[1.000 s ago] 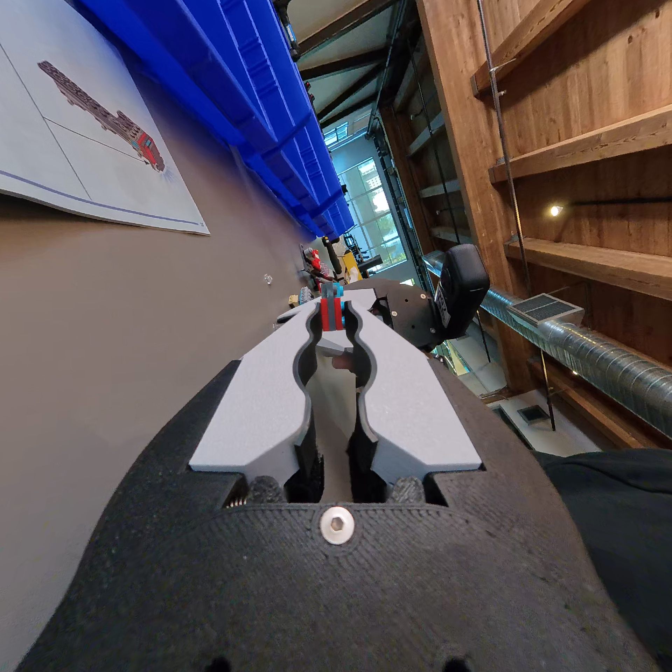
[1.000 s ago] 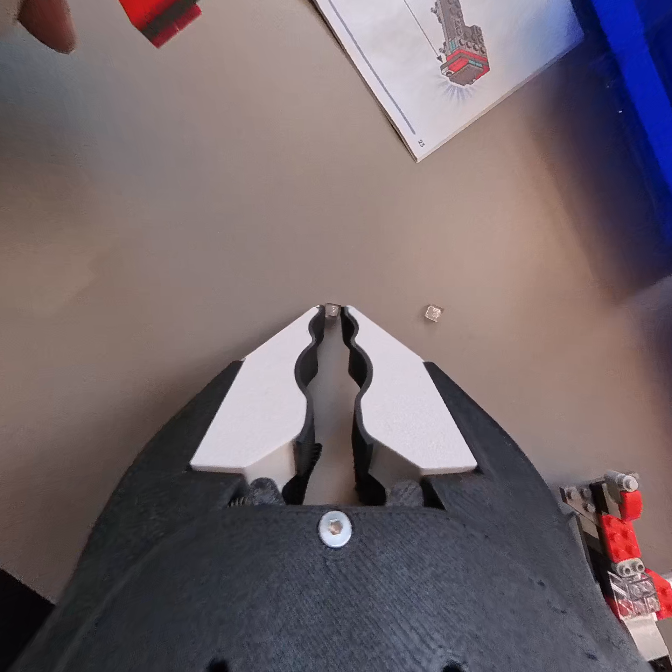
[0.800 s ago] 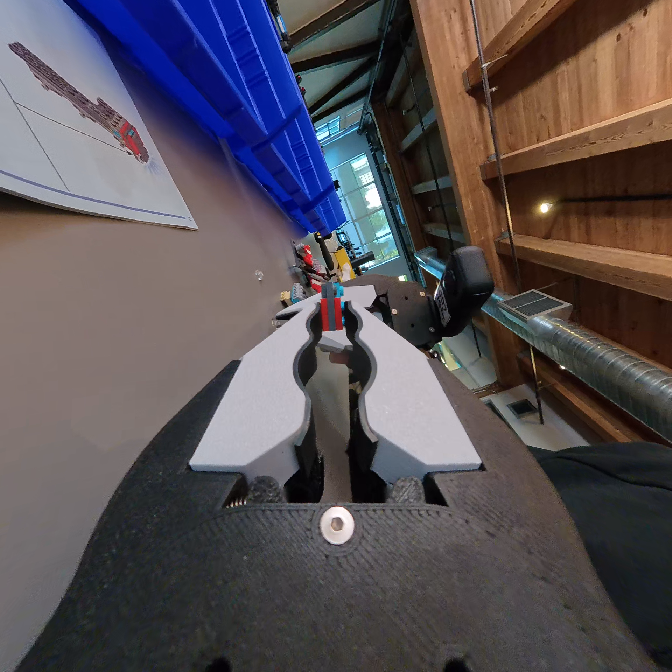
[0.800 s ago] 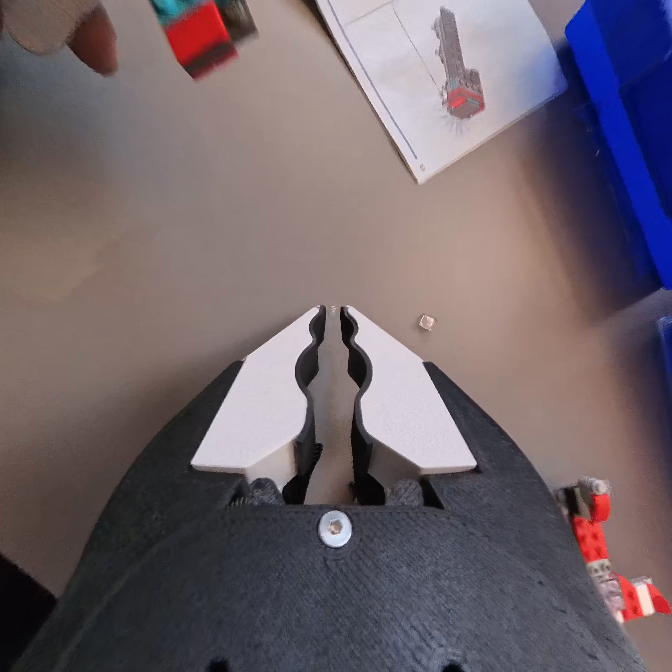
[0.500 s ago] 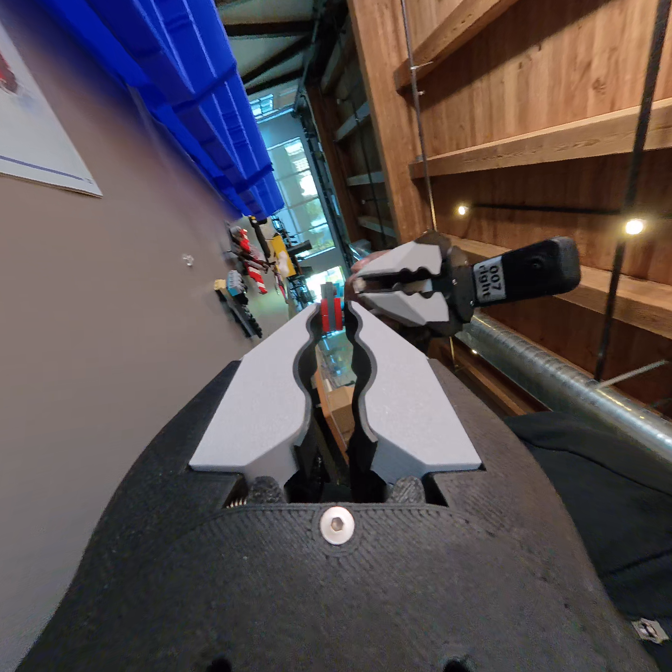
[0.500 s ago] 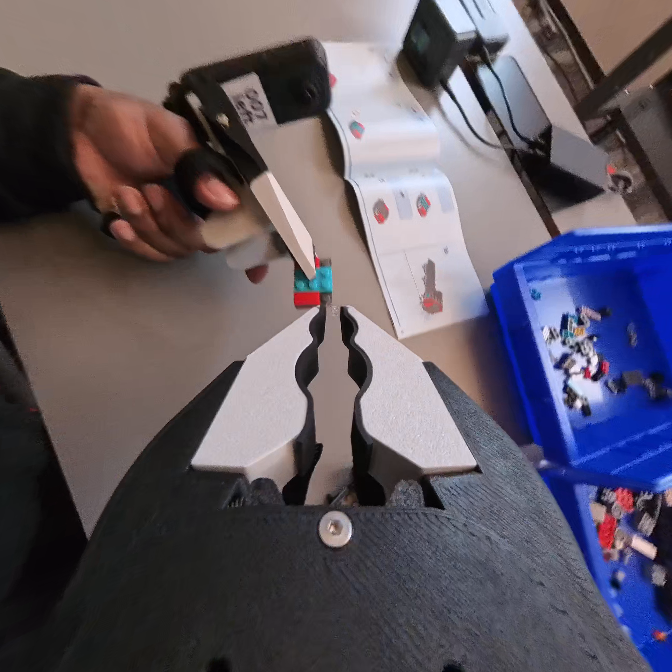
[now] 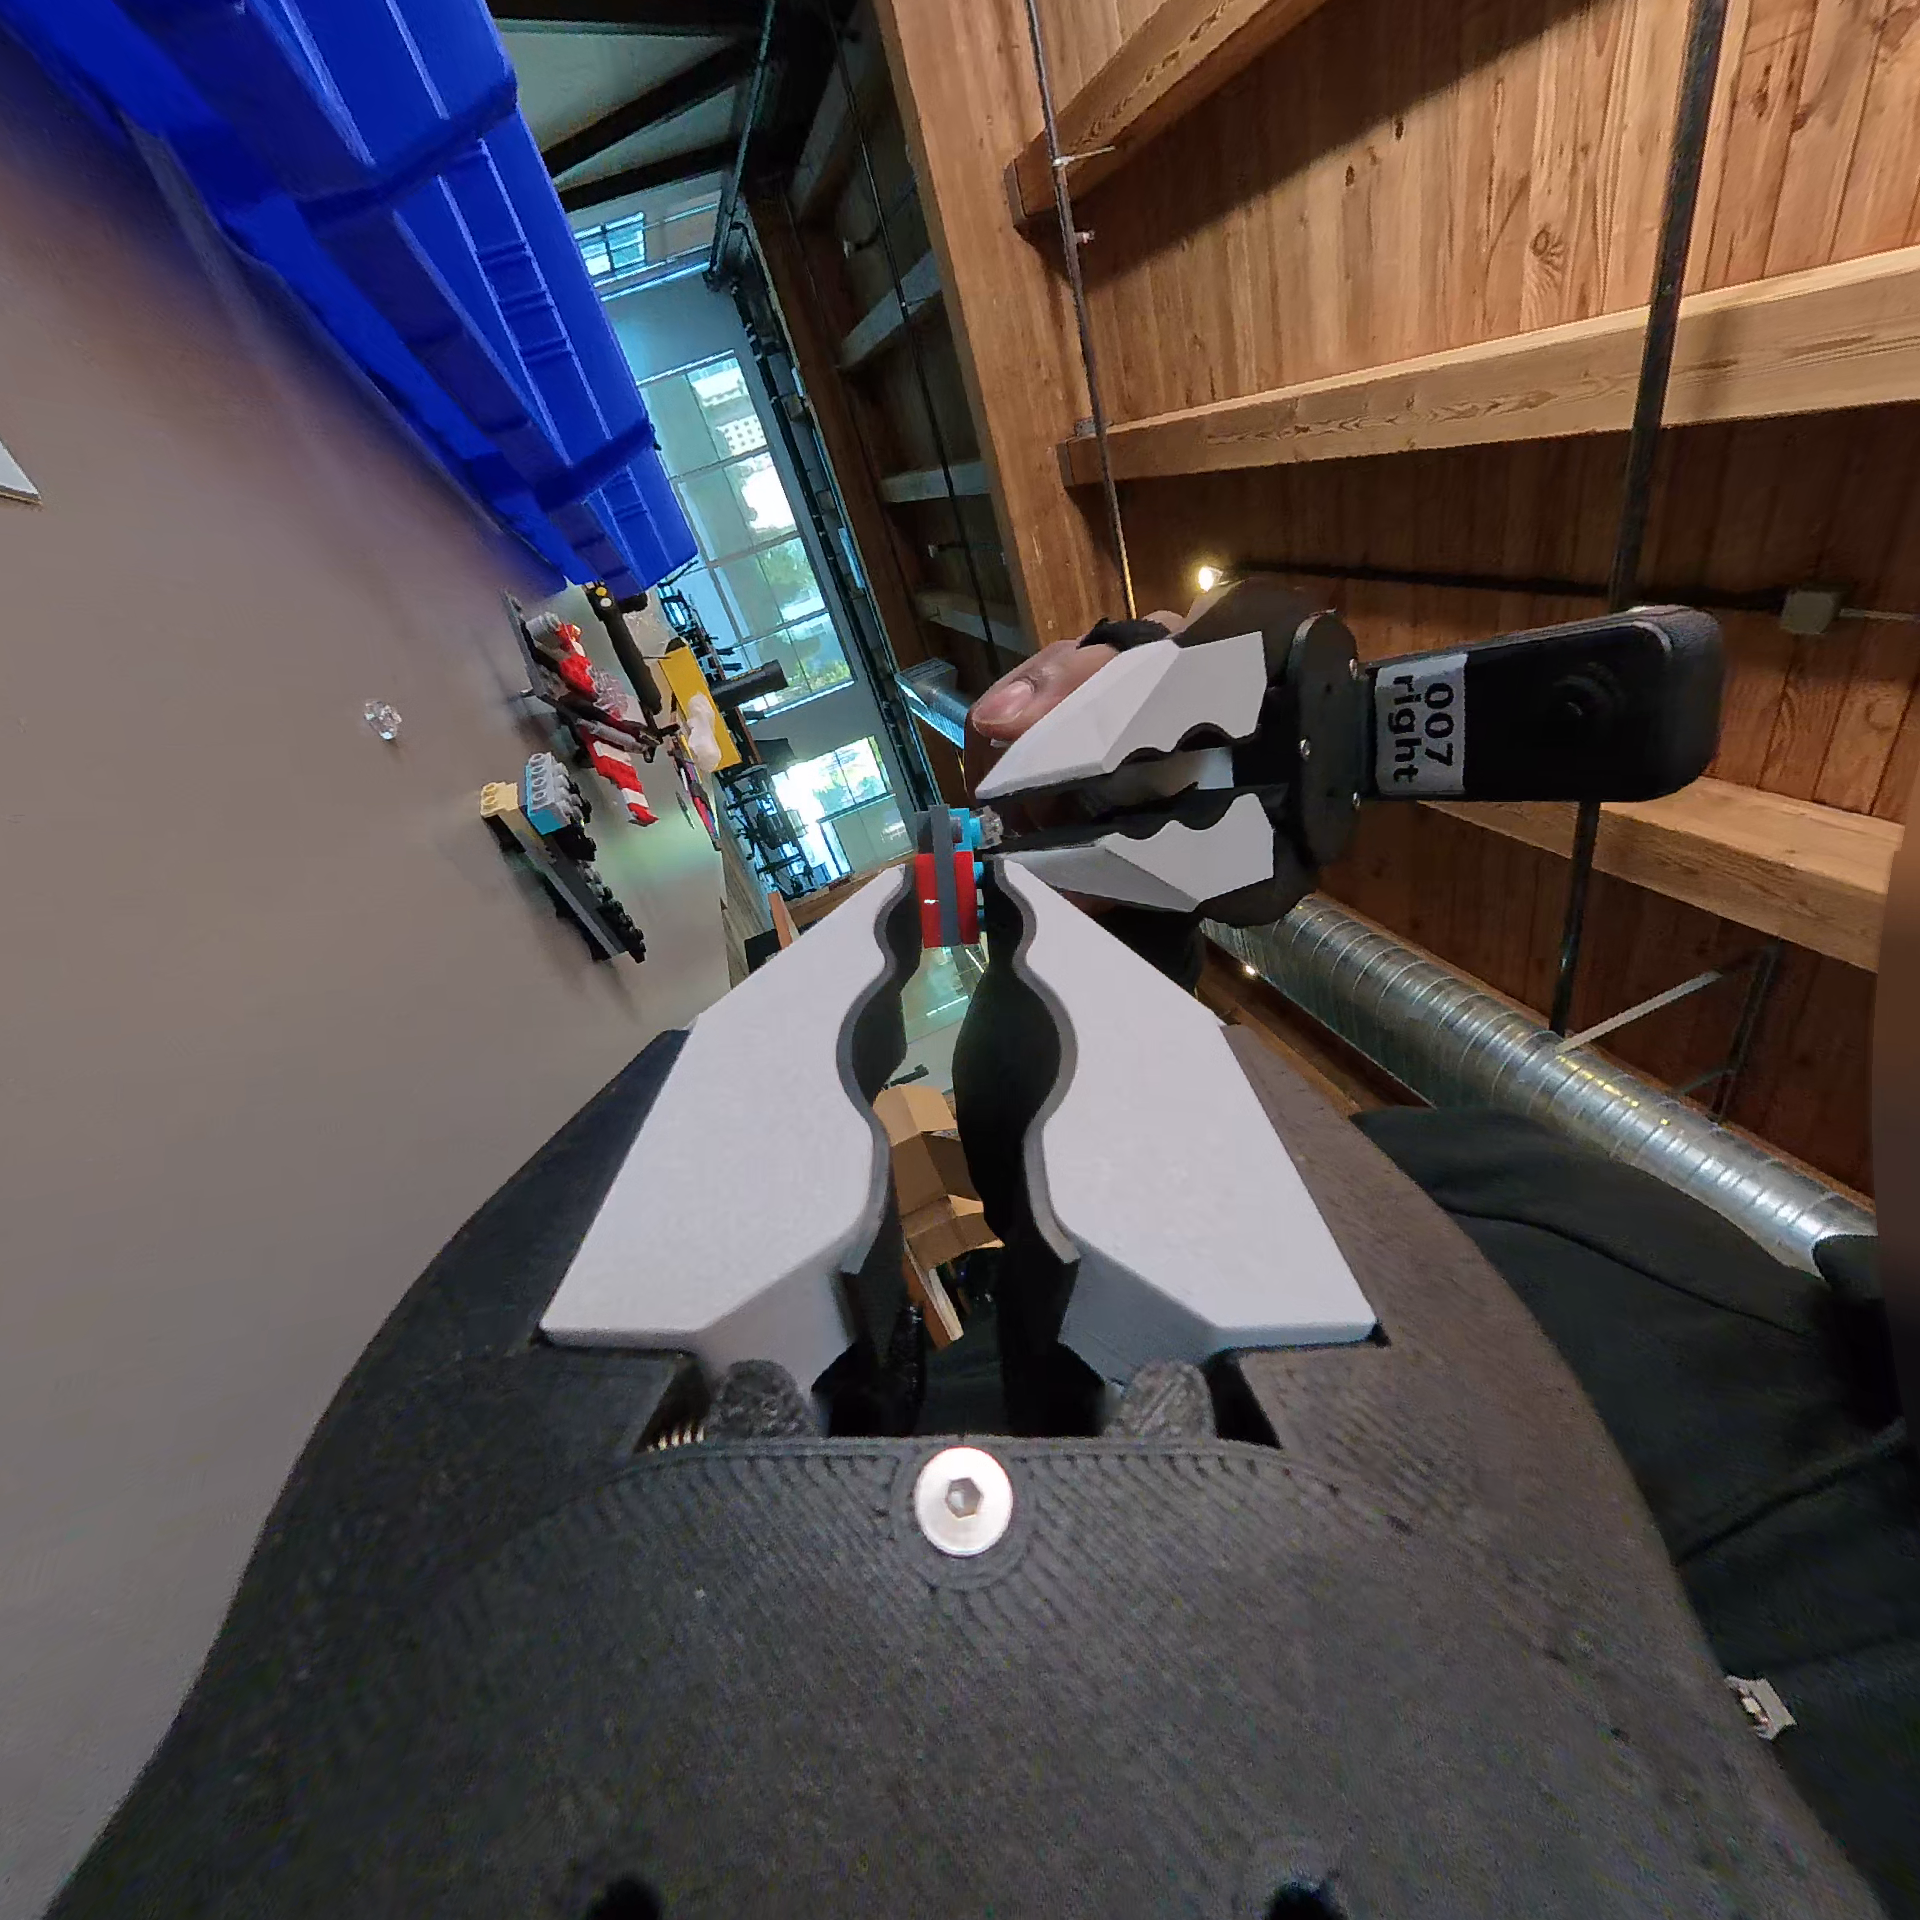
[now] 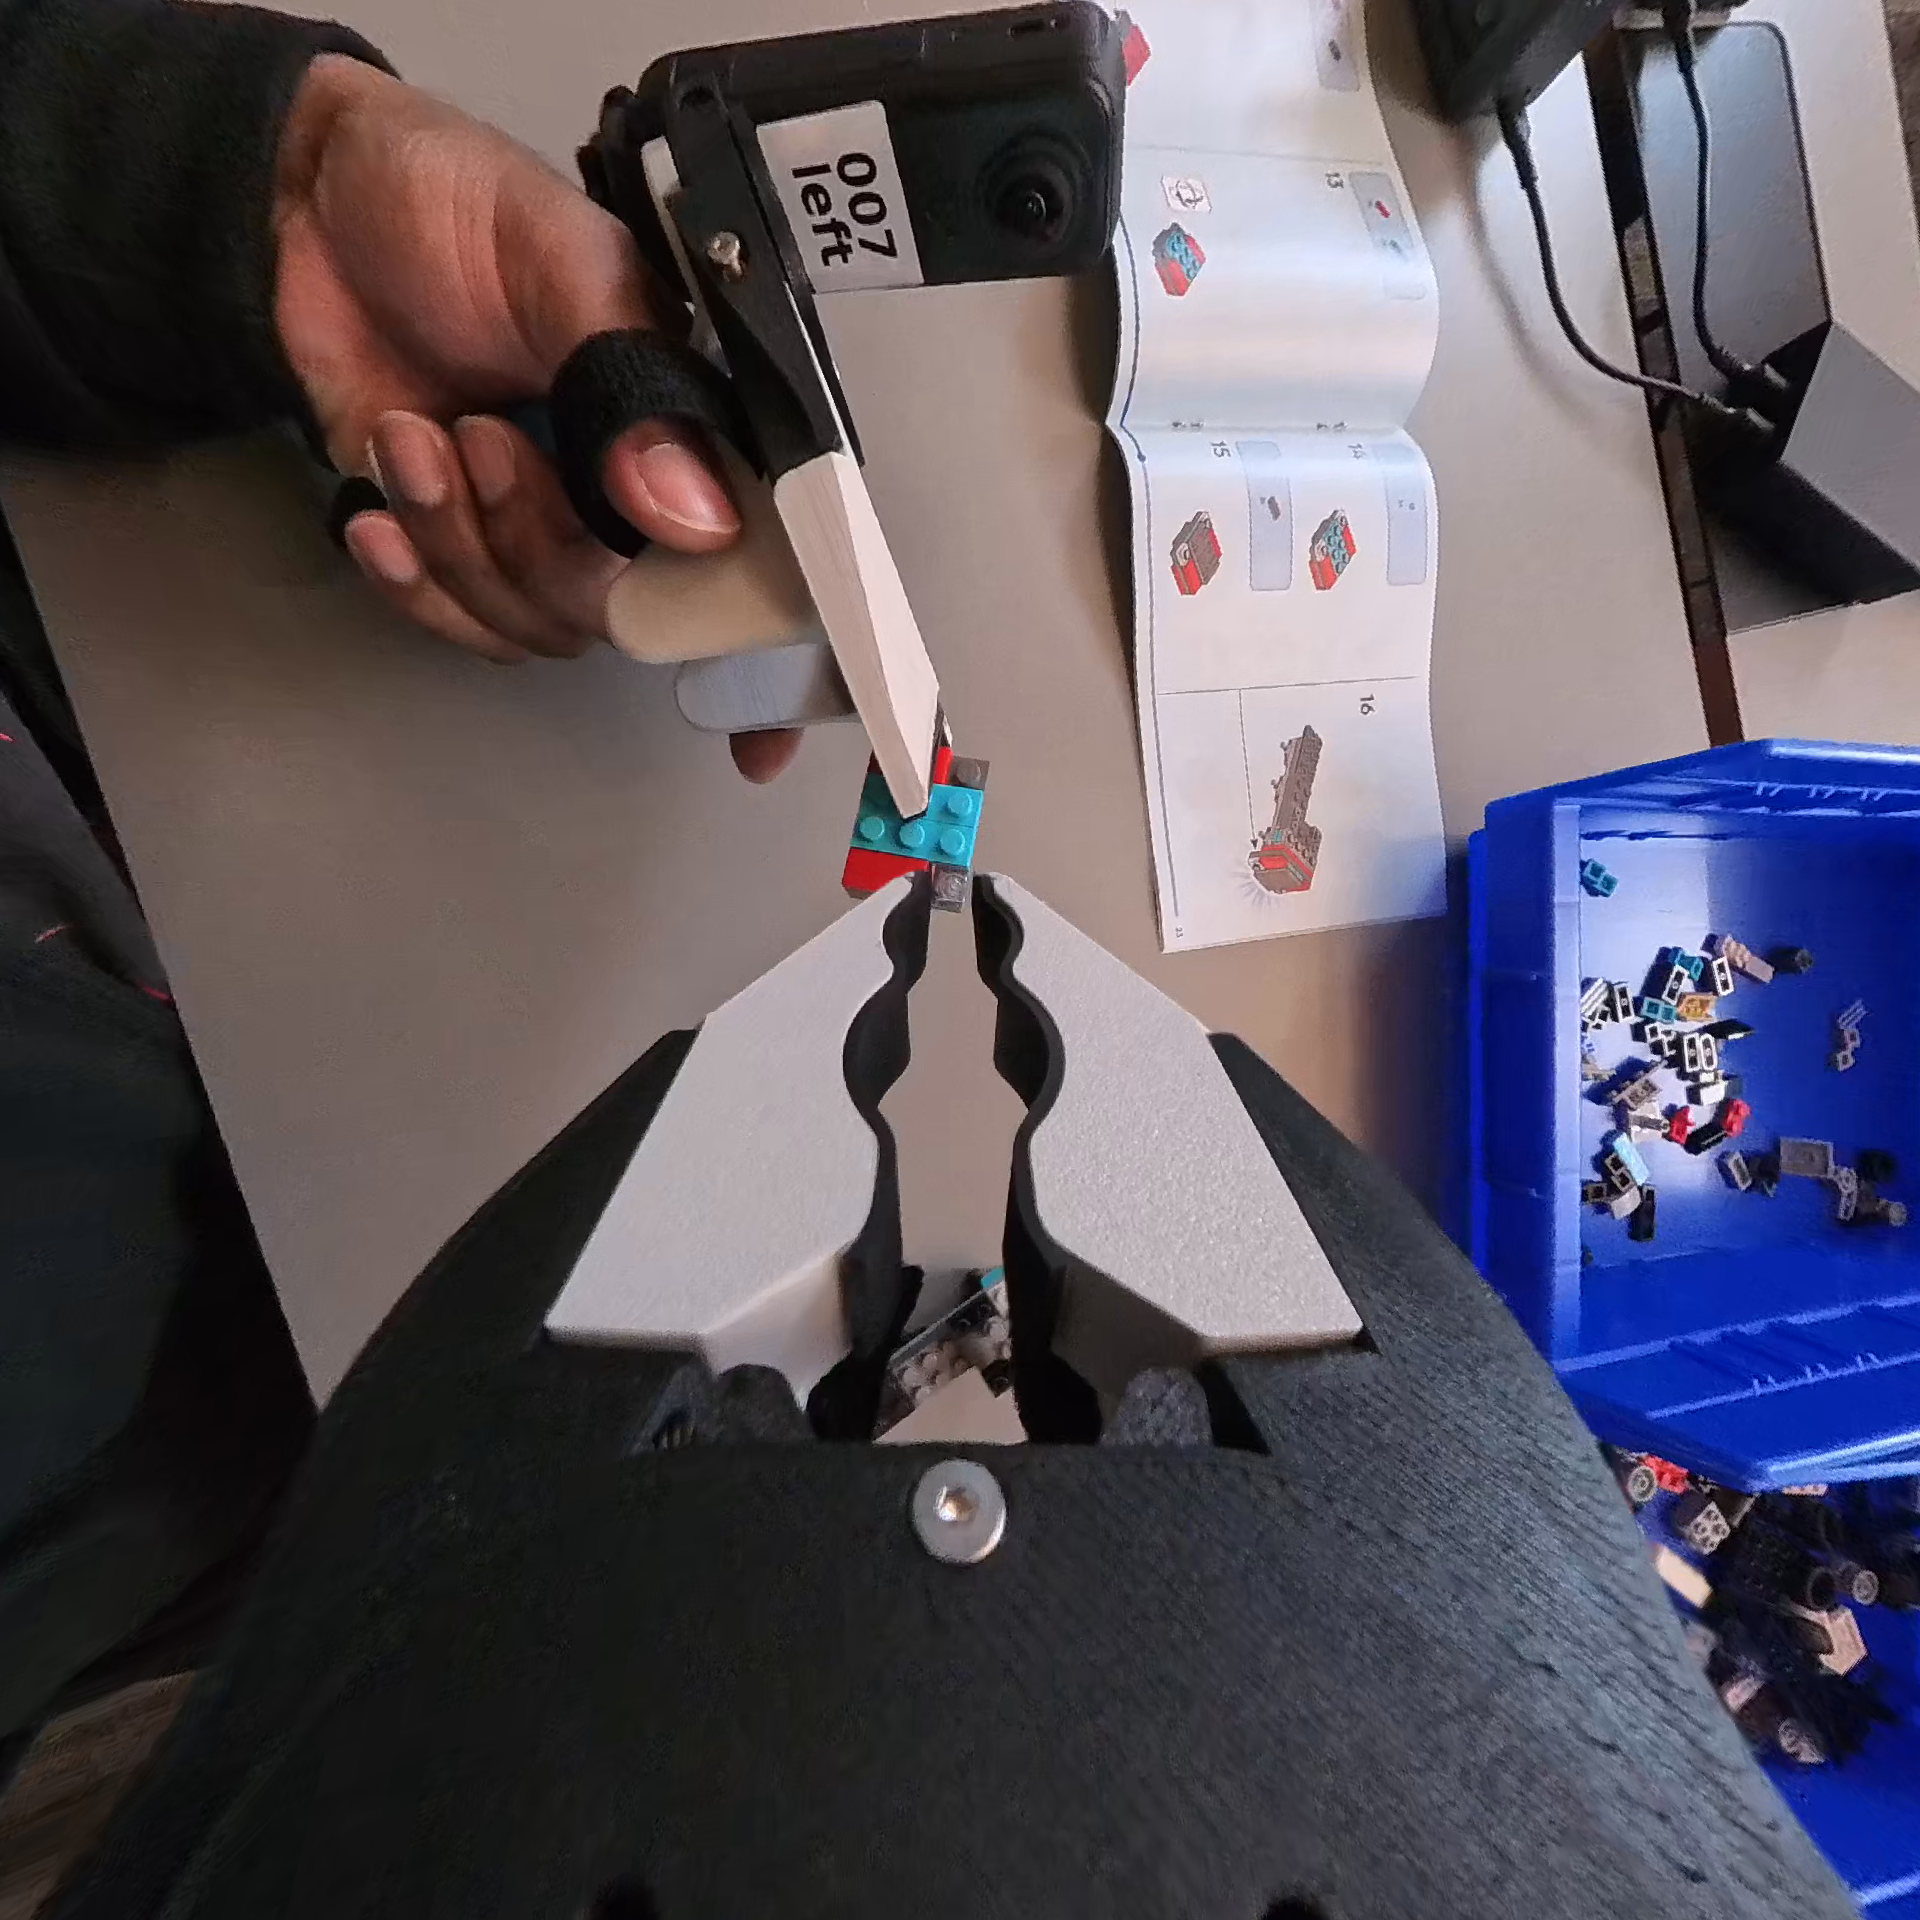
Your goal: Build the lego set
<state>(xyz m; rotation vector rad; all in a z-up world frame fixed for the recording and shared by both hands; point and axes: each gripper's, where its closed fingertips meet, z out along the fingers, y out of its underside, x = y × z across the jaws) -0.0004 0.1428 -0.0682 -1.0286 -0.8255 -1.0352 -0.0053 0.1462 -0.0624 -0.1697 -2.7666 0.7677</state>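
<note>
Claws meet in mid-air above the grey worktop [image 8: 520, 935]. The left claw [image 7: 948, 894] is clenched on a small lego assembly [image 7: 943, 904] of red and teal bricks with a dark grey plate, pinched at the very tips of its fingers. In the right wrist view the same assembly [image 8: 920, 831] shows teal studs on top and red beneath, with the left claw's pale finger [image 8: 862, 623] lying across it and a person's hand [image 8: 457, 364] wrapped round the handle.

The right claw [image 8: 948, 891] grips a tiny grey piece [image 8: 948, 888] between its fingertips, jaws nearly together, and holds it right against the lower edge of the assembly; whether it is seated there cannot be told. From the left wrist view the right claw [image 7: 992, 826] comes in from the side, its tips touching the teal part.

An open instruction booklet [image 8: 1288, 520] lies on the worktop beyond the claws. Beside it stands a blue bin [image 8: 1538, 1195] with loose mixed bricks [image 8: 1704, 1081] inside, and a second heap of dark bricks [image 8: 1787, 1600] lies nearer. Farther along the worktop rest a partly built red and white model [image 7: 592, 707], a dark plate carrying a light blue brick [image 7: 561, 831] and a small clear piece [image 7: 381, 717], well apart from the claws.
</note>
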